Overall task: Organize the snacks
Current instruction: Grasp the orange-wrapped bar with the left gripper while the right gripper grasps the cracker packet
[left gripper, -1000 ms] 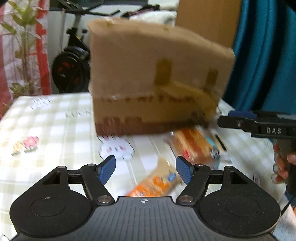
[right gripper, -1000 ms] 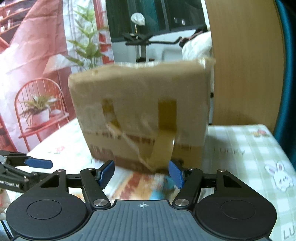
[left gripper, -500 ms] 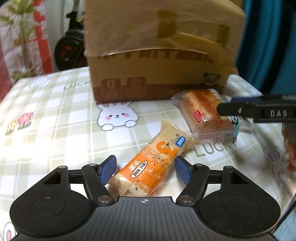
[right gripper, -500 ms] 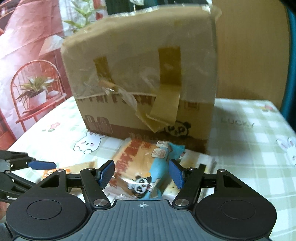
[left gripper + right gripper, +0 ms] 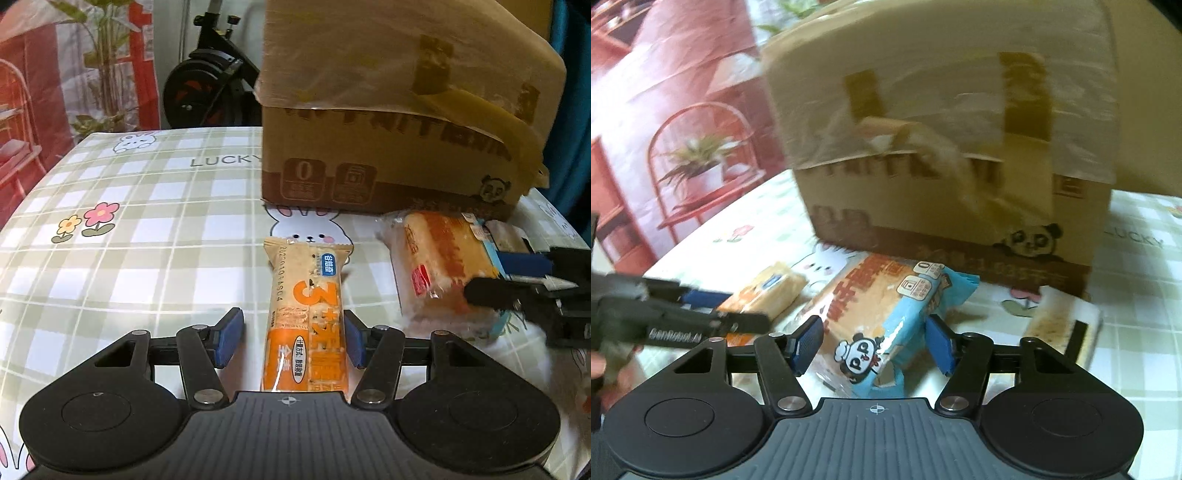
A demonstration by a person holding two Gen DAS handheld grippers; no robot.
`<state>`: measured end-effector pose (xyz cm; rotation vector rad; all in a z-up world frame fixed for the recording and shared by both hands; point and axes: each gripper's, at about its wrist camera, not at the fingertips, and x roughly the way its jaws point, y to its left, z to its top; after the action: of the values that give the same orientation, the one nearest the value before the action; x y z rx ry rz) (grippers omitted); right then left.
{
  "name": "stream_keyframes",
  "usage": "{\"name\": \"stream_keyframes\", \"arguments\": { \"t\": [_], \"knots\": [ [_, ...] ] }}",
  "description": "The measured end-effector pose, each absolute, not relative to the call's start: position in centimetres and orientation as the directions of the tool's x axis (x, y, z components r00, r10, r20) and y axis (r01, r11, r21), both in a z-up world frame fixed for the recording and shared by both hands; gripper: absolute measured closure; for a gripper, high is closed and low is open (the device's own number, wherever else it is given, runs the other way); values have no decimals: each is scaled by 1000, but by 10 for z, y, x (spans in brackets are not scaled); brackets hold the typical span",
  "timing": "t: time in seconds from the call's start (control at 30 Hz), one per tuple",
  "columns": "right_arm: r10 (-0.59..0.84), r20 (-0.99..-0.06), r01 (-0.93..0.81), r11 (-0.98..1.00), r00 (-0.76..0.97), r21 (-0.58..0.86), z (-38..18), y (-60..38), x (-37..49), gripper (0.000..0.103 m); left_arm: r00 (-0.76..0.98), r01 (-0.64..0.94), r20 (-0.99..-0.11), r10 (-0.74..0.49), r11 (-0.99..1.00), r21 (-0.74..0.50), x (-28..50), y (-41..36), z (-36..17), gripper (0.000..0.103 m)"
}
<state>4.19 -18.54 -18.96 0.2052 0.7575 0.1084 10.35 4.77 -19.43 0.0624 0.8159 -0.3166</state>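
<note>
An orange snack bar (image 5: 308,317) lies lengthwise on the checked tablecloth between the open jaws of my left gripper (image 5: 291,341); the right pad is close to it, the left pad apart. A cake pack with blue panda wrapper (image 5: 886,317) lies between the open jaws of my right gripper (image 5: 873,343). It also shows in the left wrist view (image 5: 439,273), with the right gripper (image 5: 528,280) around its near end. The orange bar (image 5: 768,291) and the left gripper (image 5: 701,314) show at left in the right wrist view.
A taped cardboard box (image 5: 399,125) stands just behind both snacks and also fills the right wrist view (image 5: 945,147). A pale snack pack (image 5: 1060,325) lies at the right by the box. An exercise bike (image 5: 207,85) stands beyond the table's far edge.
Both grippers have dropped and moved forward toward the table. The orange bar now lies straight between the left jaws, and the panda cake pack lies between the right jaws.
</note>
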Motion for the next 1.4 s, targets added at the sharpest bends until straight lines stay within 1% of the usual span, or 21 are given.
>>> {"name": "stream_keyframes", "arguments": {
  "t": [0.1, 0.23, 0.37, 0.5, 0.7, 1.0, 1.1, 1.2, 1.33, 1.4],
  "knots": [
    [142, -654, 12, 974, 743, 224, -184, -192, 33, 45, 647, 286, -720, -250, 955, -74, 106, 50, -195, 43],
    [67, -626, 121, 960, 777, 253, -181, -216, 17, 43, 656, 273, -714, -244, 959, -76, 111, 49, -197, 43],
    [24, -625, 181, 948, 780, 262, -184, -228, 12, 43, 665, 262, -708, -237, 962, -76, 115, 47, -199, 43],
    [39, -622, 159, 953, 782, 259, -184, -222, 16, 43, 675, 268, -701, -228, 962, -56, 111, 45, -200, 43],
    [71, -634, 89, 972, 770, 217, -186, -197, 25, 42, 673, 265, -699, -240, 961, -75, 111, 50, -200, 43],
    [44, -630, 80, 983, 775, 167, -181, -189, 20, 41, 681, 264, -691, -243, 961, -78, 110, 50, -202, 43],
    [-11, -606, 105, 987, 795, 120, -177, -192, 16, 41, 682, 265, -688, -248, 961, -83, 110, 52, -201, 43],
    [-130, -590, 195, 980, 797, 49, -178, -200, 11, 40, 683, 264, -686, -250, 961, -87, 110, 52, -202, 43],
    [-250, -610, 325, 945, 752, 14, -186, -220, 12, 40, 687, 263, -684, -244, 962, -79, 109, 51, -202, 43],
    [-260, -631, 350, 936, 731, 20, -192, -227, 14, 40, 690, 262, -683, -240, 962, -74, 109, 50, -203, 43]
  ]
}}
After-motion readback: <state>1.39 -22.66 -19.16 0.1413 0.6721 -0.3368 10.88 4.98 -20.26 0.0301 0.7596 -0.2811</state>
